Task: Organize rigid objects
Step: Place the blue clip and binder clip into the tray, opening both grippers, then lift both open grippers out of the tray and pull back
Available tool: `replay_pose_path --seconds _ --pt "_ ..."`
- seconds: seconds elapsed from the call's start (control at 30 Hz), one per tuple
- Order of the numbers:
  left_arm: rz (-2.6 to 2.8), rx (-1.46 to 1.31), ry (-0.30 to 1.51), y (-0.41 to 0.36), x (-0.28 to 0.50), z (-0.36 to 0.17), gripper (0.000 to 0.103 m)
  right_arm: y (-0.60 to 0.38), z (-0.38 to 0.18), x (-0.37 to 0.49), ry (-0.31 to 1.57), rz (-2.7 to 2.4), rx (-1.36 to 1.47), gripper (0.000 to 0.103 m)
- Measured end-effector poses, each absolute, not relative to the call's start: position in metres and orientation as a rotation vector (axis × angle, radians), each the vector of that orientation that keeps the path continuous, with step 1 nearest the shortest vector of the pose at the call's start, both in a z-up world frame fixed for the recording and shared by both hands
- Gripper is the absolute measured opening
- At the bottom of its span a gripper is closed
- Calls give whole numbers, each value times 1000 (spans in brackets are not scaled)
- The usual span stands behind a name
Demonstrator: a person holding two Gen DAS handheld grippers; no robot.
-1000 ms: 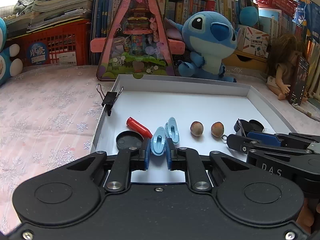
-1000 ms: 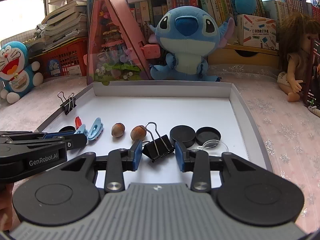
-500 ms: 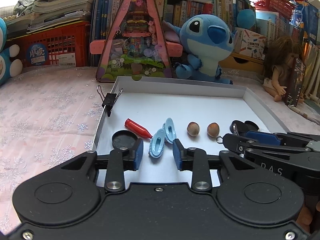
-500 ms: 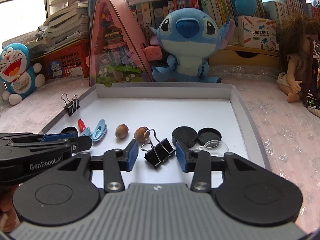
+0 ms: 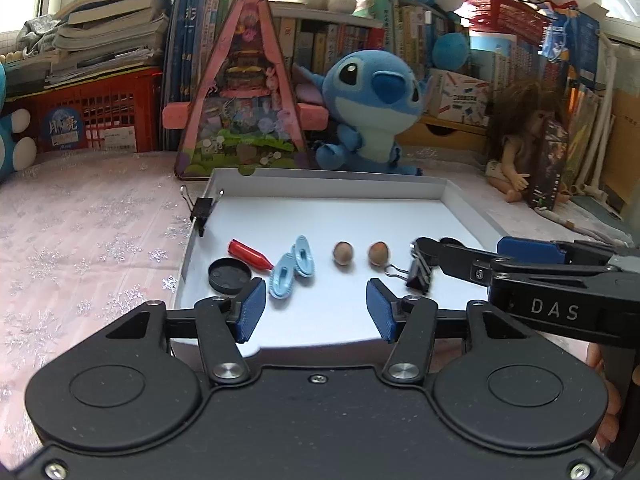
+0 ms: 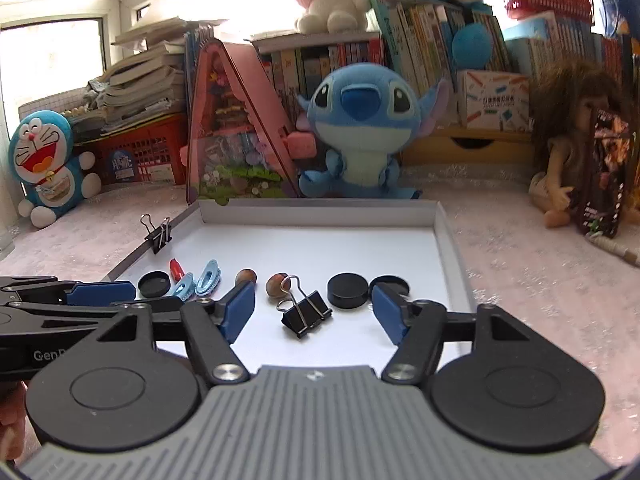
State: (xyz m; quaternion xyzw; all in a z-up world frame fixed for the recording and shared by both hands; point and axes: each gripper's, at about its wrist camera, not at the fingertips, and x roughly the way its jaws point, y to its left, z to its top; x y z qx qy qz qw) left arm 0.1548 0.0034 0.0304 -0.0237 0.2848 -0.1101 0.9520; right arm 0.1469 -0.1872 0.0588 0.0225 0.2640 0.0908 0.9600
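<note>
My left gripper (image 5: 316, 309) is spread wide and grasps nothing, its blue pads (image 5: 251, 309) hanging over the near edge of the white tray (image 5: 328, 189). Just beyond the left pad lie two light-blue clips (image 5: 295, 267) side by side, touching each other. Left of them a red cap (image 5: 250, 255) points toward the clips, and a black round lid (image 5: 229, 275) sits beside the tray's left wall.

My right gripper (image 6: 313, 309) is likewise released, its jaws wide apart and empty. Between them, clear of both pads, a black binder clip (image 6: 306, 315) rests on the tray floor with its wire handles (image 6: 291, 283) raised toward one of two hazelnuts (image 6: 276, 282); the other nut (image 6: 245, 276) lies just to the left. To the right of the clip stand two black discs (image 6: 347, 289), one partly hidden behind my right pad.

A second binder clip (image 6: 159, 234) is clamped on the tray's left rim. Beyond the tray sit a blue Stitch plush (image 6: 362, 128), a pink triangular toy house (image 6: 236, 140), a Doraemon plush (image 6: 44, 162), a doll (image 6: 568, 152) and shelves of books (image 6: 348, 56).
</note>
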Motion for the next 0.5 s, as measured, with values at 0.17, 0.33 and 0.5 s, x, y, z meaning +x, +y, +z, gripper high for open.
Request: replay_pose_path --seconds 0.17,0.33,0.5 --pt "-259 -42 570 -1 137 34 56 -191 65 126 491 166 8 83" --pt "-282 -37 566 -4 120 35 58 -194 69 109 454 156 -34 85" --pt "-309 -37 565 -5 107 36 60 -198 72 92 424 150 -62 87"
